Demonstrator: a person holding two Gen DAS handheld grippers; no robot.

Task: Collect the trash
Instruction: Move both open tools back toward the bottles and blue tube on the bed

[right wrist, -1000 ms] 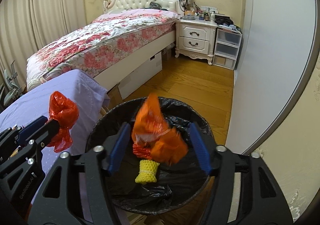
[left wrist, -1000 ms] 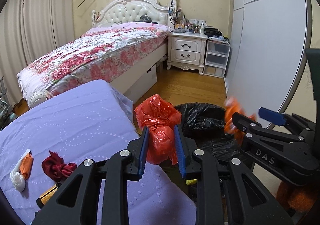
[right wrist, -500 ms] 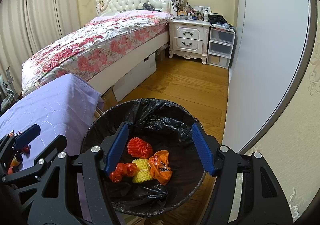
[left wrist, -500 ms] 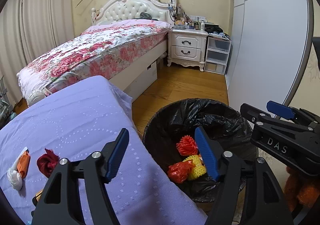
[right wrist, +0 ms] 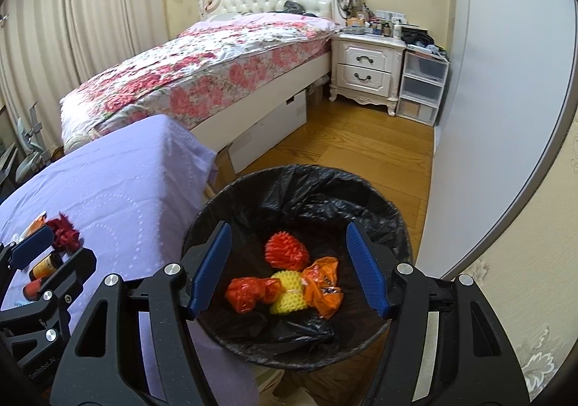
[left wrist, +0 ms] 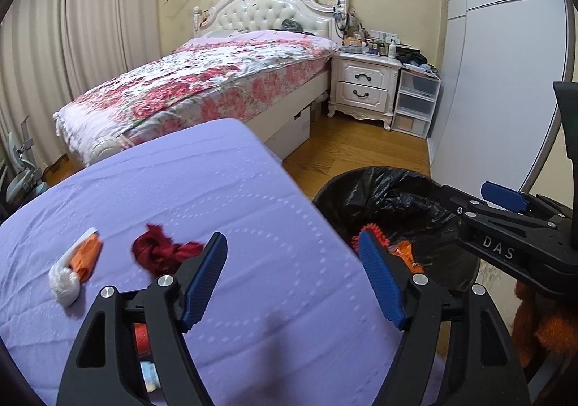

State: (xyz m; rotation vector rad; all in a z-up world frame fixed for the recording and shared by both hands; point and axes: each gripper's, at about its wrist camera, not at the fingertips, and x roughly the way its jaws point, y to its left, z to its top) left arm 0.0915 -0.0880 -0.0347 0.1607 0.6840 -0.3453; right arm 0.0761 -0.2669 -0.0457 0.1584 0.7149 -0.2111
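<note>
Collecting trash, both jaws spread and empty.
Left gripper (left wrist: 292, 272), just opened, is held over the purple table (left wrist: 216, 189); right gripper (right wrist: 287, 266) over the bin (right wrist: 361, 189).

Floral bed (left wrist: 202, 88) – wood floor (right wrist: 361, 142), curtains (left wrist: 72, 37)

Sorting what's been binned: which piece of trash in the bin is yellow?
The foam net in the middle of the black-lined bin; it lies between the red bag and the orange wrapper.
</note>
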